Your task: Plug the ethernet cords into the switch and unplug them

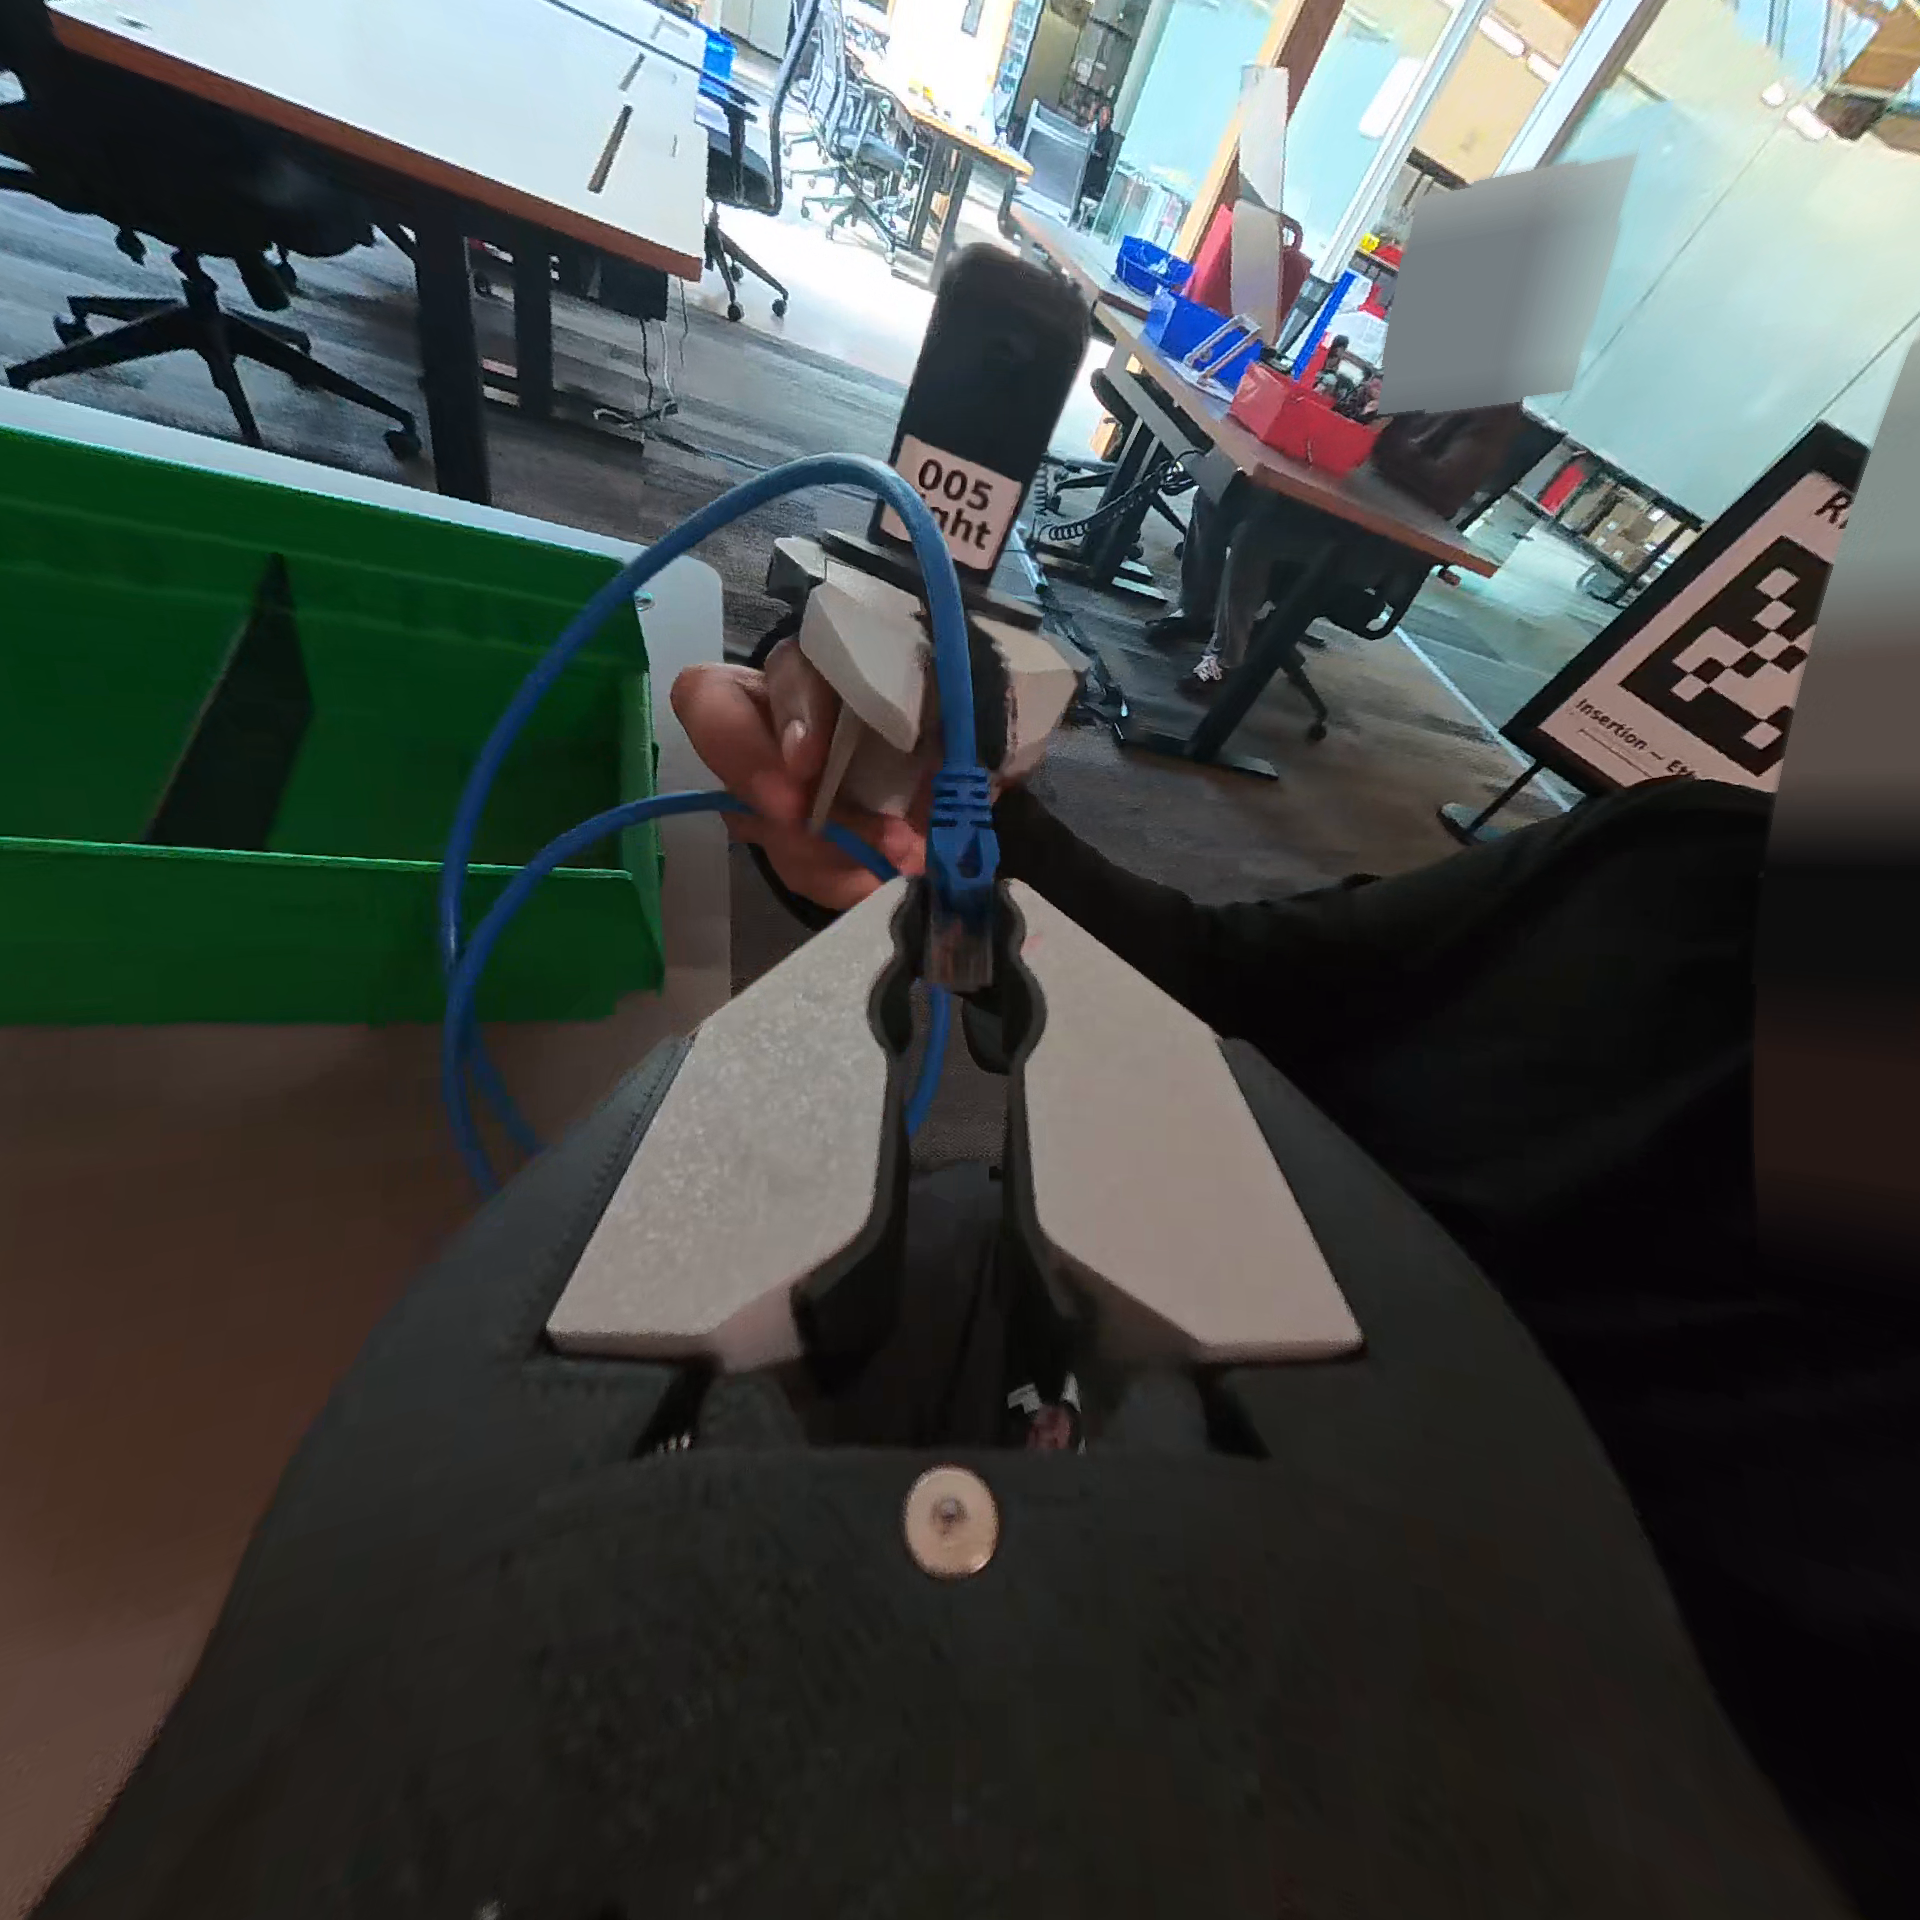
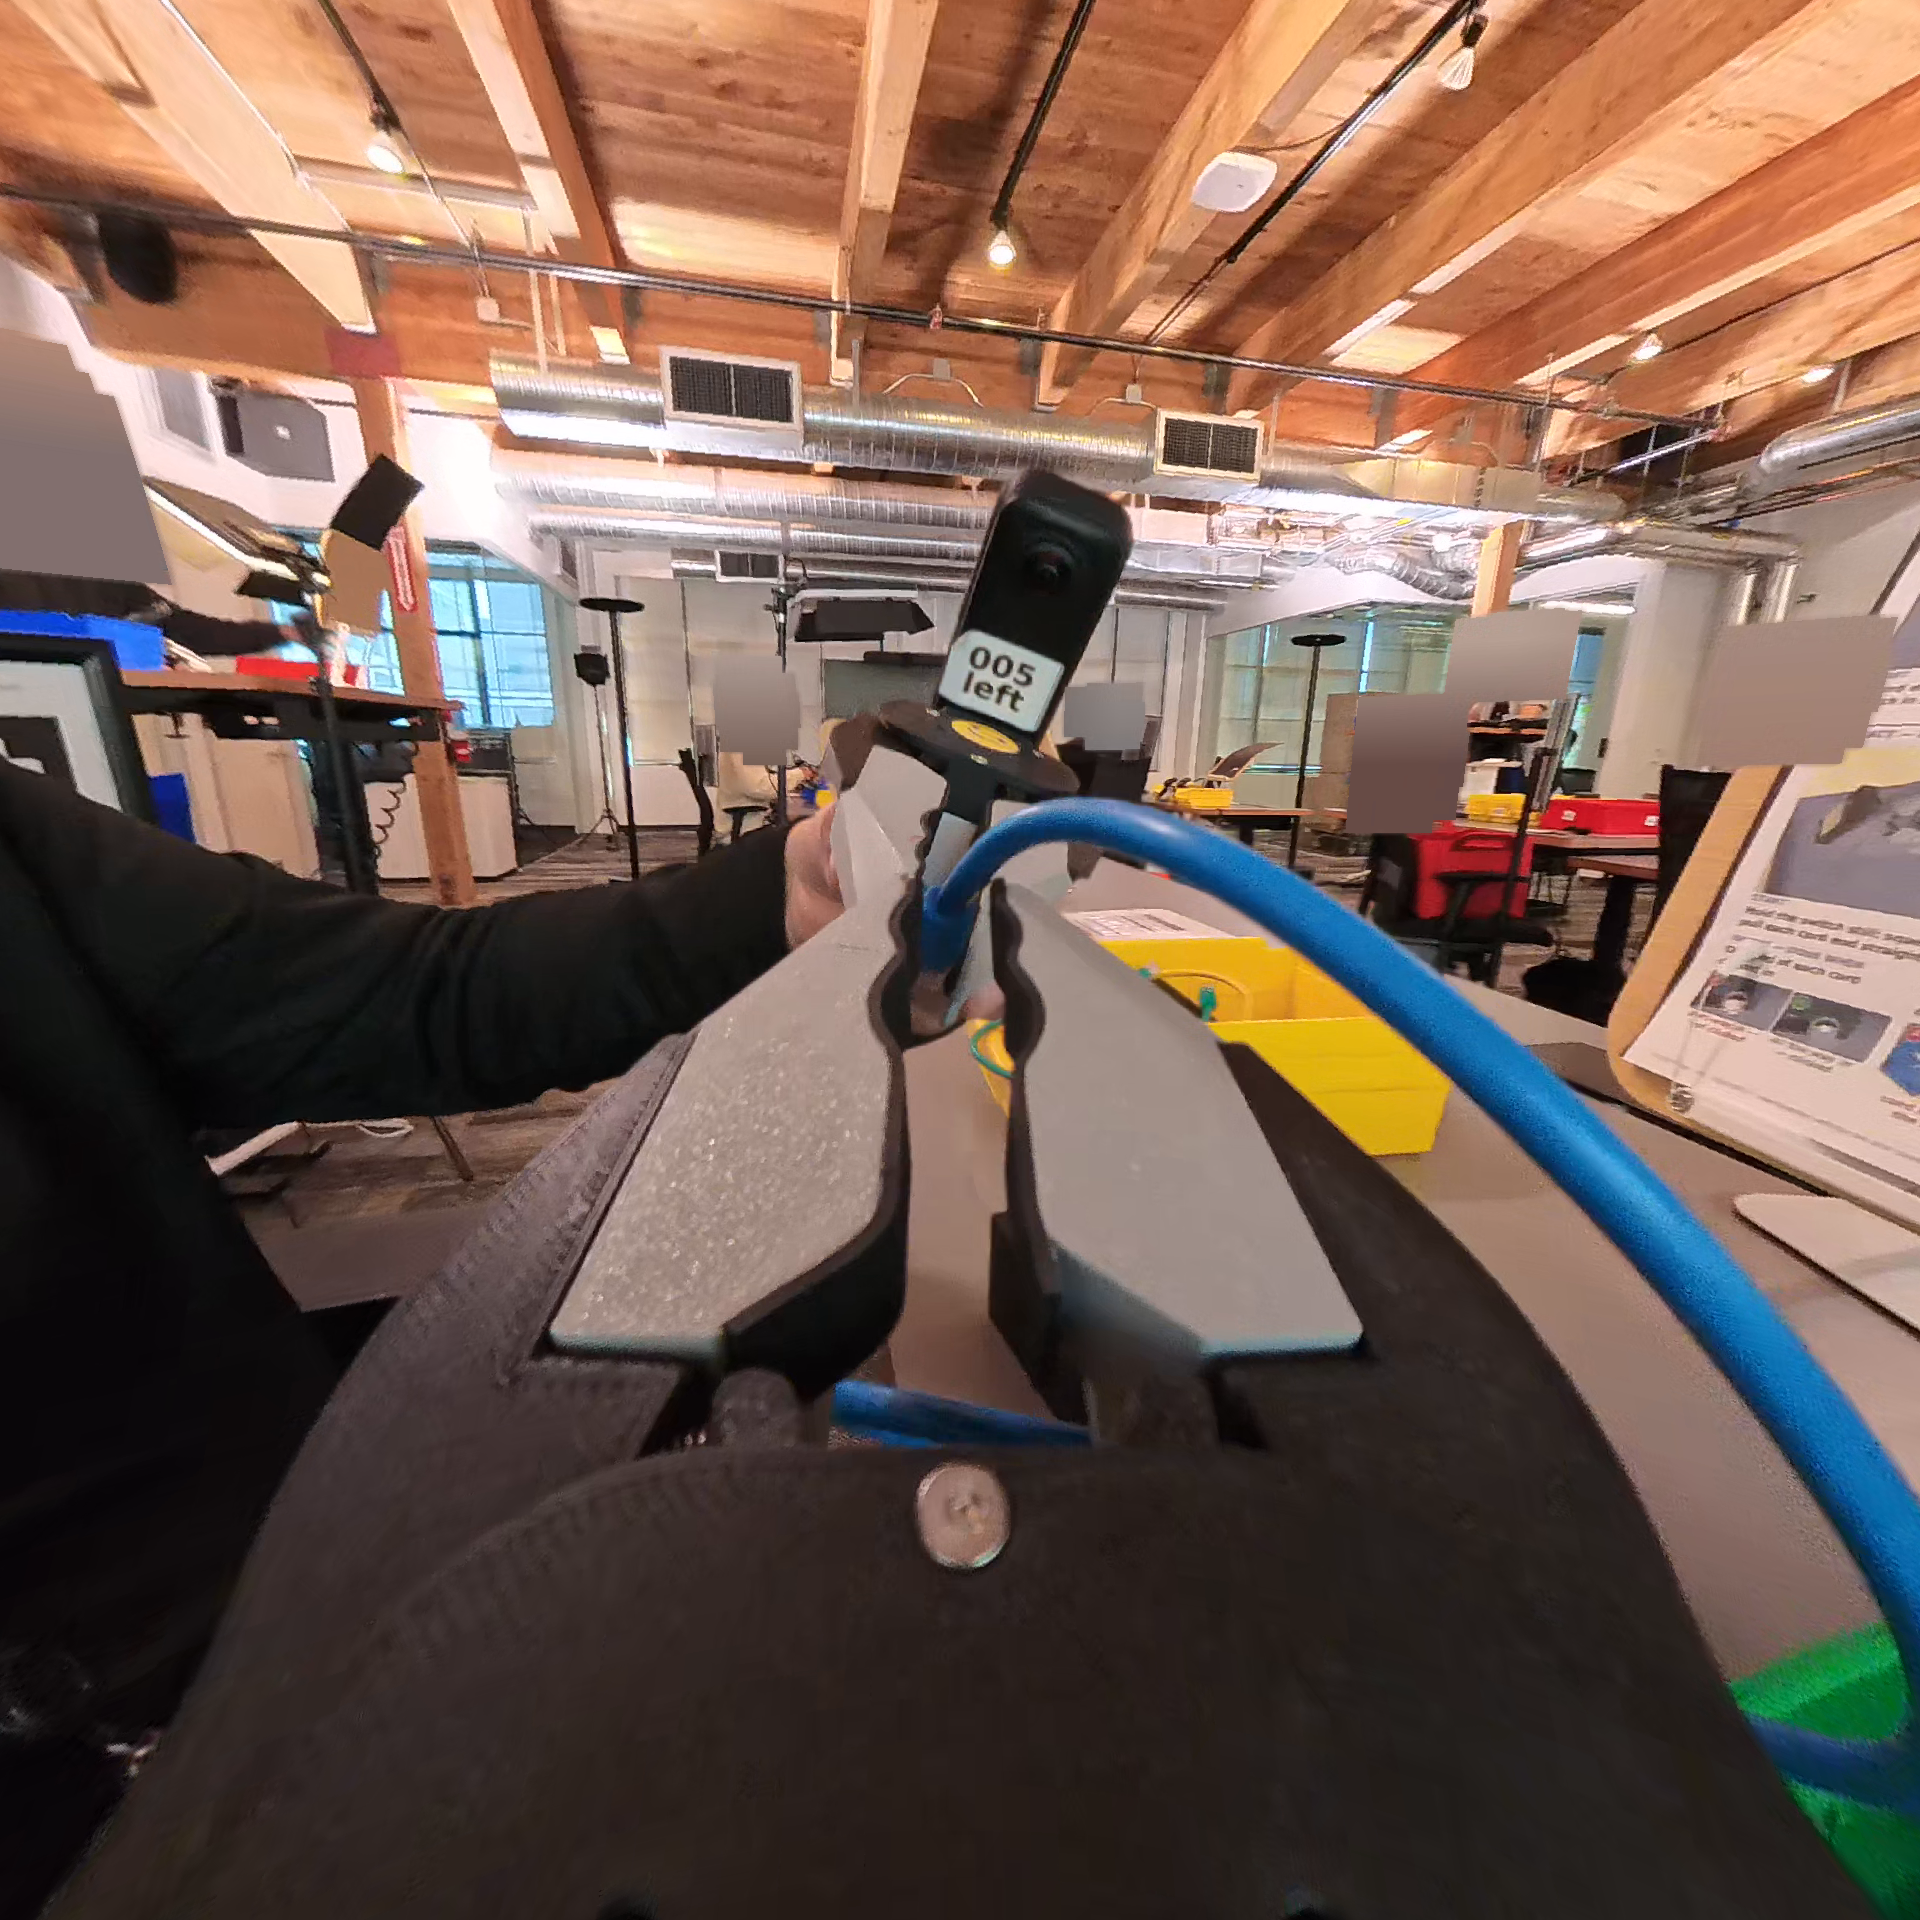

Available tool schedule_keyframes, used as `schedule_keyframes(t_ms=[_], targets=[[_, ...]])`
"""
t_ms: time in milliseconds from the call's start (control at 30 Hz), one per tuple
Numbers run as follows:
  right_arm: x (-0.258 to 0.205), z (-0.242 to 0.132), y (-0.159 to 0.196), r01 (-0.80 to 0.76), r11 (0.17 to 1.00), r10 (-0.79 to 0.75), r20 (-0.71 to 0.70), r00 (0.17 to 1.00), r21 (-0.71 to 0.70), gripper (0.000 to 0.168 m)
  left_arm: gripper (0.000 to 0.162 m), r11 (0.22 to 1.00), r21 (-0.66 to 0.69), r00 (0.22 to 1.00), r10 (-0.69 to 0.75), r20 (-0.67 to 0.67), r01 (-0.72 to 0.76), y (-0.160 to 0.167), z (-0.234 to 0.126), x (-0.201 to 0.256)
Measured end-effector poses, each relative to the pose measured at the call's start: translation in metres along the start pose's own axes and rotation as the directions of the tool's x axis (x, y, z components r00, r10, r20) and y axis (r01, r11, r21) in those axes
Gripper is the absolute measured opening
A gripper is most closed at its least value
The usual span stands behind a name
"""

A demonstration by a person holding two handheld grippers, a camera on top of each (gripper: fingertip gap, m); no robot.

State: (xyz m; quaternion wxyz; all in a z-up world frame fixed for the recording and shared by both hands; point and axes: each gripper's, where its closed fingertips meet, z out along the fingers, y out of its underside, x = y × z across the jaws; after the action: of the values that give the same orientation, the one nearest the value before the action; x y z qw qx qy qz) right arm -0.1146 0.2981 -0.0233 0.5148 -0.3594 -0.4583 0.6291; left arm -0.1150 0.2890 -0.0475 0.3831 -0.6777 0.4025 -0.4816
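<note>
Left gripper (image 1: 951,951) pinches the blue cable's (image 1: 561,727) plug (image 1: 961,883); right gripper (image 2: 951,977), facing it, stands narrowly open around the plug

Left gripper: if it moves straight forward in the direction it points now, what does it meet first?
Probably the right gripper, which faces the left gripper just beyond the blue ethernet plug pinched at its tips. Depth is uncertain, but nothing else shows between them.

- I see the blue cable (image 2: 1558,1122) run off the right wrist view's right edge.
- Its plug tip (image 1: 958,951) sits half-hidden between my left gripper (image 1: 956,935) fingertips.
</note>
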Motion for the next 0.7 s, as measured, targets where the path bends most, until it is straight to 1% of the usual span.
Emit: schedule_keyframes(t_ms=[100, 167, 233, 300, 467, 600, 700], targets=[[-0.002, 0.002, 0.004, -0.027, 0.999, 0.027, 0.028, 0.999, -0.020, 0.014, 0.010, 1.000, 0.008, 1.000, -0.004, -0.001, 0.004, 0.001, 0.002, 0.000], [-0.001, 0.004, 0.010, -0.032, 0.999, 0.033, 0.020, 0.999, -0.043, 0.015, 0.011, 1.000, -0.006, 1.000, 0.004, 0.000, -0.004, 0.002, 0.003, 0.001], [-0.003, 0.007, 0.013, -0.050, 0.997, 0.052, 0.037, 0.998, -0.057, 0.015, 0.010, 1.000, -0.021, 1.000, 0.002, -0.001, -0.002, 0.004, 0.005, 0.001], [-0.005, 0.010, 0.016, -0.049, 0.997, 0.053, 0.049, 0.997, -0.066, 0.009, 0.011, 0.999, -0.032, 1.000, 0.015, 0.017, -0.015, 0.005, 0.006, -0.002], [0.004, 0.013, 0.023, -0.101, 0.991, 0.103, 0.025, 0.994, -0.093, 0.008, 0.011, 0.999, -0.028, 0.997, 0.024, 0.072, -0.022, 0.006, 0.000, -0.012], [0.010, 0.017, 0.029, -0.123, 0.987, 0.124, -0.001, 0.992, -0.101, 0.008, 0.011, 0.999, -0.032, 0.996, 0.008, 0.088, -0.005, 0.009, -0.005, -0.019], [0.016, 0.019, 0.036, -0.103, 0.985, 0.097, -0.044, 0.994, -0.140, 0.009, 0.013, 0.998, -0.067, 0.986, 0.023, 0.164, -0.012, 0.013, -0.013, -0.029]])
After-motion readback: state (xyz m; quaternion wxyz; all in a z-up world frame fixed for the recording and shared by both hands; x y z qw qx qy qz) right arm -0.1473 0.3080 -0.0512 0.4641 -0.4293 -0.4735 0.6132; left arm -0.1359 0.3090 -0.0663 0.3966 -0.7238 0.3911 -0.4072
